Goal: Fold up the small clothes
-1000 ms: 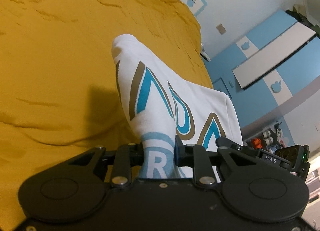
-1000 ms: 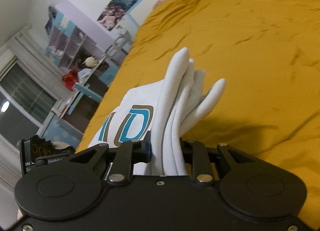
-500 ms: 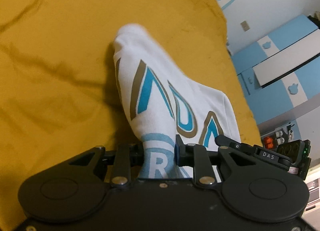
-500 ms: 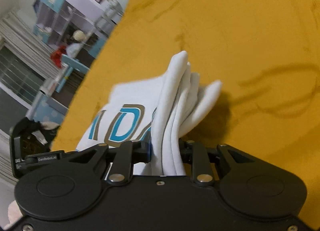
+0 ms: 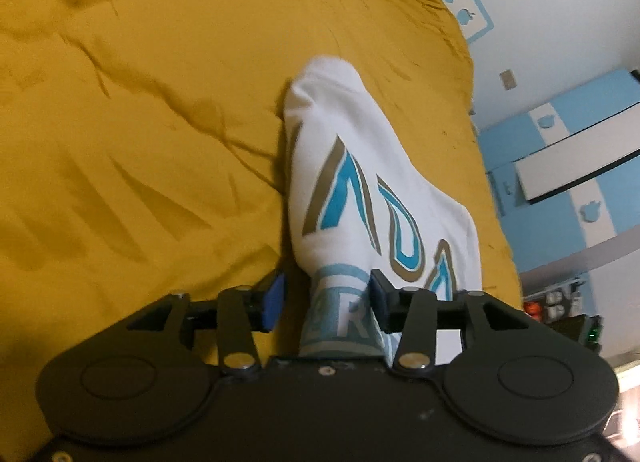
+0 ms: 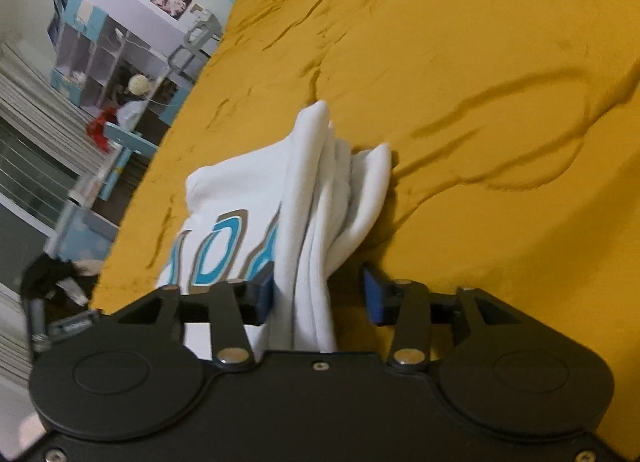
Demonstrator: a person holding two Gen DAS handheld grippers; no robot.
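Note:
A small white garment (image 5: 360, 166) with blue and brown lettering lies folded on the yellow bedspread (image 5: 140, 102). My left gripper (image 5: 326, 296) is open, its blue pads apart, with a bunched edge of the garment still standing between them and touching the right pad. In the right wrist view the same garment (image 6: 332, 182) shows as stacked white folds. My right gripper (image 6: 320, 298) is open too, the folds resting against its left pad, the right pad clear of the cloth.
The yellow bedspread (image 6: 480, 62) is wrinkled around the garment. A blue and white wardrobe (image 5: 568, 134) stands past the bed's edge. Shelves and a blue chair (image 6: 120, 110) stand on the other side, with the other gripper's body (image 6: 52, 302) low left.
Both grippers have opened and let go of the garment, which has come down onto the bedspread. Both views have shifted lower toward the bed.

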